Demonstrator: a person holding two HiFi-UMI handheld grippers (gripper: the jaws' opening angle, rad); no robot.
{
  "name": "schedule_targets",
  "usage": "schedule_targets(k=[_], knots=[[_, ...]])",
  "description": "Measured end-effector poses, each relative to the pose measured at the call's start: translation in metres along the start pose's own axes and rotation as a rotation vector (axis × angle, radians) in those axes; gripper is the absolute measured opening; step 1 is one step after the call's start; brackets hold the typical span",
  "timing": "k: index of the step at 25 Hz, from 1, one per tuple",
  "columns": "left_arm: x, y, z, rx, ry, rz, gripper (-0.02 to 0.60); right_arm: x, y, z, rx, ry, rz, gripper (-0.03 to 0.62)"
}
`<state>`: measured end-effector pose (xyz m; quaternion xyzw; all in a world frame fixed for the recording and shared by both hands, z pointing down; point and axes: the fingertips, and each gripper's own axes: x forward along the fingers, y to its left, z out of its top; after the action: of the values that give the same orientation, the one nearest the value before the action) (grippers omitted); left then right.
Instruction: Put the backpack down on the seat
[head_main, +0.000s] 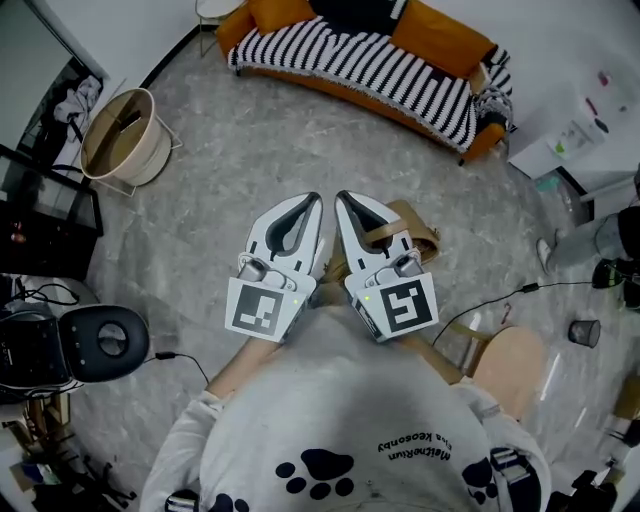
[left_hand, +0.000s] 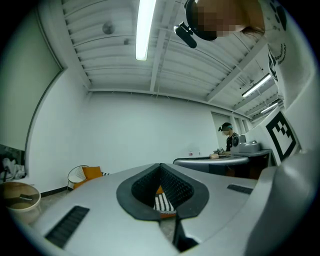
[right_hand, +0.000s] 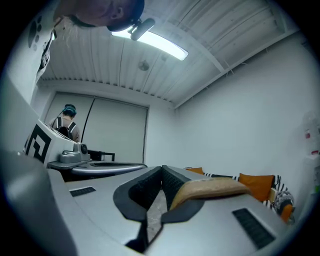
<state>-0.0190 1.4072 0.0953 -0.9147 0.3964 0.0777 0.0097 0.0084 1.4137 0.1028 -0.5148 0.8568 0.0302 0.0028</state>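
In the head view I hold both grippers side by side at chest height over the grey floor. My left gripper (head_main: 315, 201) is shut and empty; its closed tips (left_hand: 161, 165) point toward the sofa. My right gripper (head_main: 341, 198) is shut on a tan backpack strap (head_main: 398, 234). That strap (right_hand: 216, 188) comes out from between the pads and lies across the right jaw. It loops down to the tan backpack (head_main: 510, 366), which hangs low by my right hip, partly hidden by my body. The seat, an orange sofa (head_main: 455, 45) with a striped throw, stands far ahead.
A beige basket (head_main: 120, 136) stands at the left, and a black round seat (head_main: 105, 343) with cables sits near my left side. A white cabinet (head_main: 580, 130), a black cable (head_main: 485, 305) and a small cup (head_main: 584, 331) are at the right. Another person (right_hand: 67, 123) stands at the back of the room.
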Motion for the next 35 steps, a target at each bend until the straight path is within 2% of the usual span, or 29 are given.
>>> schedule_targets(k=[9, 11, 14, 23, 29, 35], knots=[[0.037, 0.027, -0.011, -0.014, 0.011, -0.002, 0.018, 0.030, -0.034, -0.013, 0.074, 0.012, -0.006, 0.032], [0.045, 0.047, -0.016, -0.008, 0.022, -0.010, 0.018, 0.052, -0.034, -0.018, 0.072, 0.017, -0.005, 0.032], [0.068, 0.083, -0.019, -0.026, -0.008, -0.020, 0.018, 0.091, -0.043, -0.023, 0.072, 0.017, -0.017, 0.032], [0.154, 0.199, -0.008, -0.029, -0.020, -0.108, 0.018, 0.222, -0.083, -0.005, 0.062, -0.036, -0.094, 0.032], [0.192, 0.254, -0.017, -0.041, -0.023, -0.153, 0.018, 0.283, -0.102, -0.010, 0.067, -0.045, -0.143, 0.032], [0.201, 0.291, -0.029, -0.058, 0.008, -0.150, 0.018, 0.317, -0.105, -0.020, 0.086, -0.018, -0.154, 0.032]])
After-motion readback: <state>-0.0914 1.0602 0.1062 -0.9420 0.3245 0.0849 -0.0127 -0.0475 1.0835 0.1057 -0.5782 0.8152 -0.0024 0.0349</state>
